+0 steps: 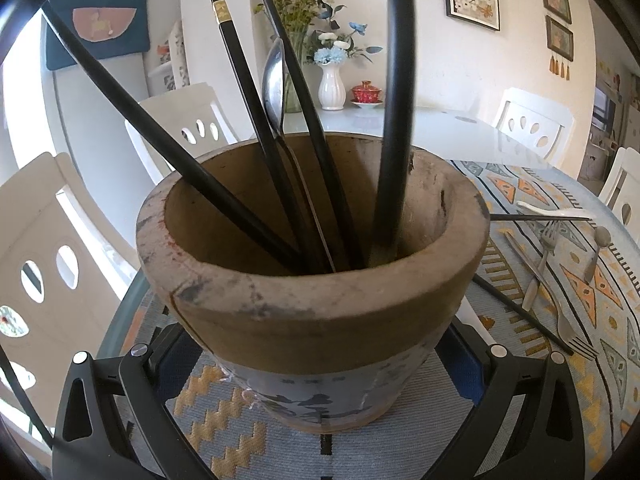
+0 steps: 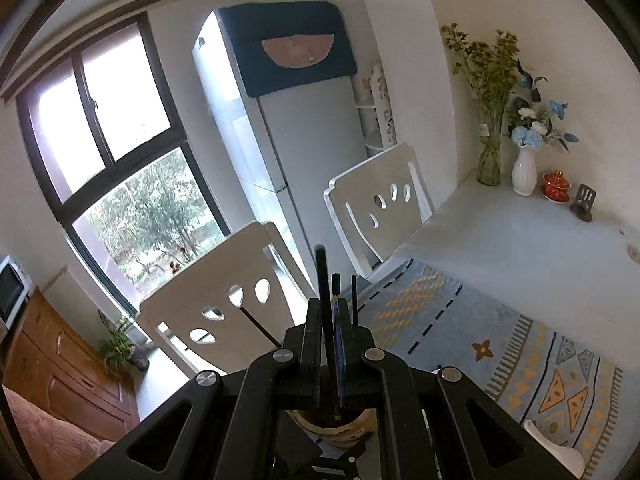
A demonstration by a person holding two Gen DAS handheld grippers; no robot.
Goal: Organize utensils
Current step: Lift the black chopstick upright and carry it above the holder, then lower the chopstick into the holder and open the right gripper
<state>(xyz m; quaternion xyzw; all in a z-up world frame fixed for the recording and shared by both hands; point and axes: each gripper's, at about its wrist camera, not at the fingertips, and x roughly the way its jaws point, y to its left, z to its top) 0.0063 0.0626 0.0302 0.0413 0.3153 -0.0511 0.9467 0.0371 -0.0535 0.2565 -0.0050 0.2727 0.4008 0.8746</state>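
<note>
A clay pot [image 1: 312, 312] stands on the patterned mat [image 1: 224, 400] between the fingers of my left gripper [image 1: 320, 340], which is shut on its sides. Several black chopsticks [image 1: 248, 112] and a metal spoon [image 1: 274, 80] lean inside it. One blurred black chopstick [image 1: 396, 100] runs from the top of the left wrist view down into the pot. In the right wrist view my right gripper [image 2: 330, 340] is shut on that black chopstick [image 2: 322, 272], above the pot's rim [image 2: 332, 430].
To the right of the pot lie two forks [image 1: 548, 248] [image 1: 576, 340], a white spoon [image 1: 556, 212], a small spoon [image 1: 600, 248] and loose chopsticks [image 1: 520, 312]. White chairs [image 2: 224, 304] stand along the table's left side. Vases [image 2: 524, 172] stand at the far end.
</note>
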